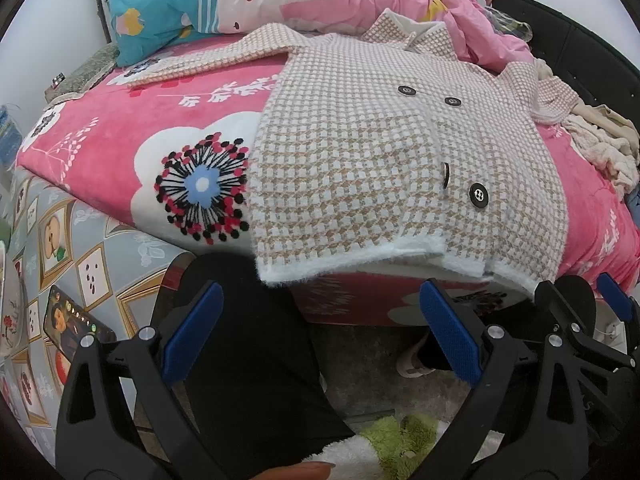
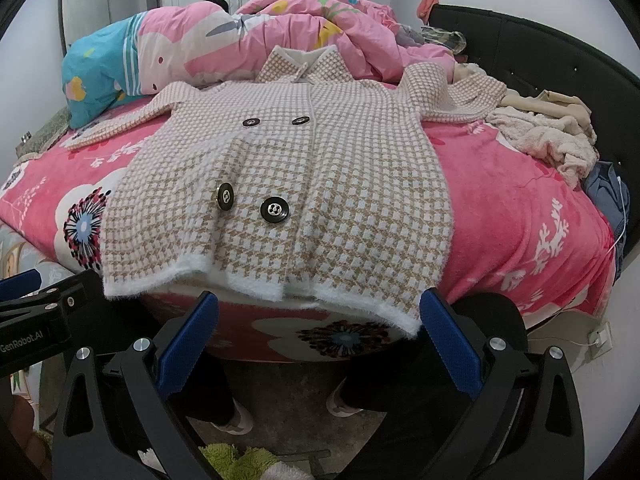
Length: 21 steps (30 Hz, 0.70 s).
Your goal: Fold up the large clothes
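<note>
Even bright indoor light, soft shadows, sharp centre, fisheye-warped black corners.

Coat (image 2: 280,184) spread flat on the bed (image 2: 520,240), hem overhanging the near edge, collar toward the heaped quilt (image 2: 280,40) behind, clothes pile (image 2: 552,136) at right by the headboard (image 2: 560,60), phone (image 1: 76,320) perhaps on a surface lower left

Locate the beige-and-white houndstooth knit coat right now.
The beige-and-white houndstooth knit coat lies spread flat, front up, on the pink floral blanket, collar toward the pink quilt, hem overhanging the near bed edge.
</note>
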Available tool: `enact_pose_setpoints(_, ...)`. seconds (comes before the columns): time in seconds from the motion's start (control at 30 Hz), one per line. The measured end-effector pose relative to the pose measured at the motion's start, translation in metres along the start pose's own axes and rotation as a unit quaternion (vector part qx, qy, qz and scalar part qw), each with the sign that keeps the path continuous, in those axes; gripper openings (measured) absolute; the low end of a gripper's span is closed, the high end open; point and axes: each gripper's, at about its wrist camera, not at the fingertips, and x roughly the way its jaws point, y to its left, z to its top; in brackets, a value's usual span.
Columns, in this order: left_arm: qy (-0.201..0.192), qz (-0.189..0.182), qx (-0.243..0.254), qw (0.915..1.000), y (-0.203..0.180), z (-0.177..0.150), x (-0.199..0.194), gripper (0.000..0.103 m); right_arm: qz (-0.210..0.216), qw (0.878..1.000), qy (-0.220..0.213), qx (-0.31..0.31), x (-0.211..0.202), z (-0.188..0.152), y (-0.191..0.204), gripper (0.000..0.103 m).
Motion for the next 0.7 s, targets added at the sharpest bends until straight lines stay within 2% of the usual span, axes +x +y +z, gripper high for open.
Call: enact_pose_setpoints(0.7,0.001,0.009,0.0,1.0,0.0049,0.0017,0.0014,0.095,-0.001,1.0,-0.002,0.001,-0.0016,0.0009,-0.0003,0.098)
